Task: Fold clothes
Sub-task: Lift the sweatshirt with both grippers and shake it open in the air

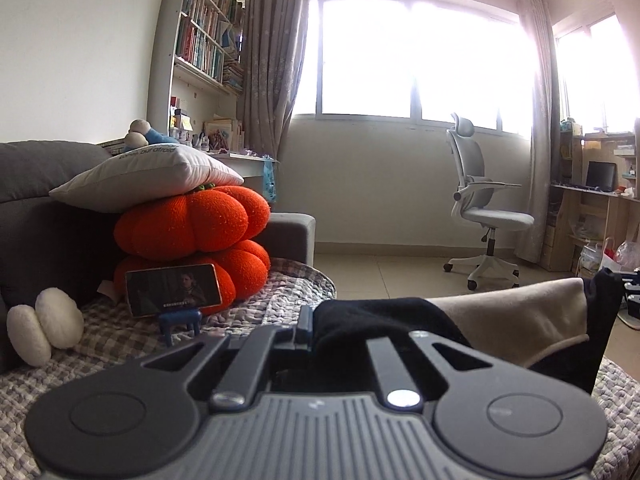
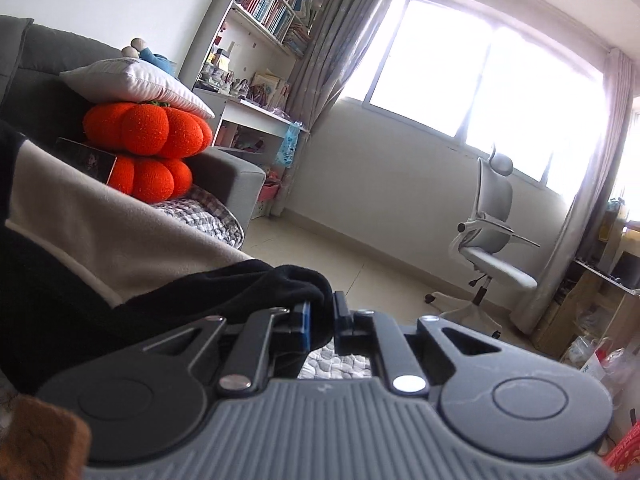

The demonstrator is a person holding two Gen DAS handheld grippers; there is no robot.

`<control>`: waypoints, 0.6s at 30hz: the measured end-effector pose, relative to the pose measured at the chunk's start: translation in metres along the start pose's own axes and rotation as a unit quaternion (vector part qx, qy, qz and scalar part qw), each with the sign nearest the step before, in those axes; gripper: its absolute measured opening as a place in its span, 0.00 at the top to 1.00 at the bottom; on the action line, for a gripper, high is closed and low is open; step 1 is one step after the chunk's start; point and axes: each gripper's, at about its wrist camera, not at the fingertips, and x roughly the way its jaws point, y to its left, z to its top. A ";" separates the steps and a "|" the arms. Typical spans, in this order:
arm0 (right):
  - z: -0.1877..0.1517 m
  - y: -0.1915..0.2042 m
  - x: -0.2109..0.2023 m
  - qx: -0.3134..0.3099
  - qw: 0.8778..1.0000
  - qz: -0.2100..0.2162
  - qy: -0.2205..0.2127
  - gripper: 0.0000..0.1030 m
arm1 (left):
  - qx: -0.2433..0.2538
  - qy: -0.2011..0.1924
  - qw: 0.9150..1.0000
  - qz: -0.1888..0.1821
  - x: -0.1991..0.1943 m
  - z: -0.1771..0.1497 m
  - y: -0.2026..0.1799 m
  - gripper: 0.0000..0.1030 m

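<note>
A black and beige garment (image 1: pixel 500 320) hangs stretched between my two grippers above the checked bed cover (image 1: pixel 260 308). My left gripper (image 1: pixel 316 328) is shut on a black edge of it; the cloth bunches over the right finger and hides it. In the right wrist view the same garment (image 2: pixel 120 232) runs off to the left, beige on top with black below. My right gripper (image 2: pixel 322 320) is shut on a bunched black corner, pinched between the blue-padded left finger and the right finger. Both grippers point nearly level.
Two orange pumpkin cushions (image 1: pixel 192 224) under a white pillow (image 1: pixel 152 176) lean on the grey sofa back. A phone (image 1: pixel 174 290) on a small blue stand plays a video. A white office chair (image 1: pixel 484 208) stands on the tiled floor, a bookshelf (image 1: pixel 208 28) and wooden shelves (image 1: pixel 592 200) along the walls.
</note>
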 end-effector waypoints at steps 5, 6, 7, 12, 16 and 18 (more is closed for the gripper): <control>0.012 -0.005 -0.004 -0.029 0.999 -0.022 -0.032 0.91 | 0.000 -0.026 1.000 0.000 -0.010 0.012 0.000 0.95; 0.015 -0.006 -0.006 -0.032 0.998 -0.026 -0.041 0.91 | -0.001 -0.032 0.999 0.000 -0.012 0.016 0.000 0.95; 0.018 -0.007 -0.008 -0.036 0.998 -0.031 -0.050 0.91 | -0.002 -0.038 0.999 0.000 -0.014 0.020 0.001 0.95; 0.037 -0.011 -0.023 -0.072 0.989 -0.069 -0.113 0.91 | -0.005 -0.097 0.995 -0.009 -0.027 0.054 0.005 0.95; 0.059 -0.020 -0.044 -0.098 0.974 -0.106 -0.175 0.91 | -0.003 -0.144 0.989 -0.018 -0.044 0.088 0.005 0.95; 0.071 -0.027 -0.056 -0.111 0.965 -0.122 -0.203 0.91 | 0.004 -0.168 0.985 -0.021 -0.055 0.103 0.003 0.95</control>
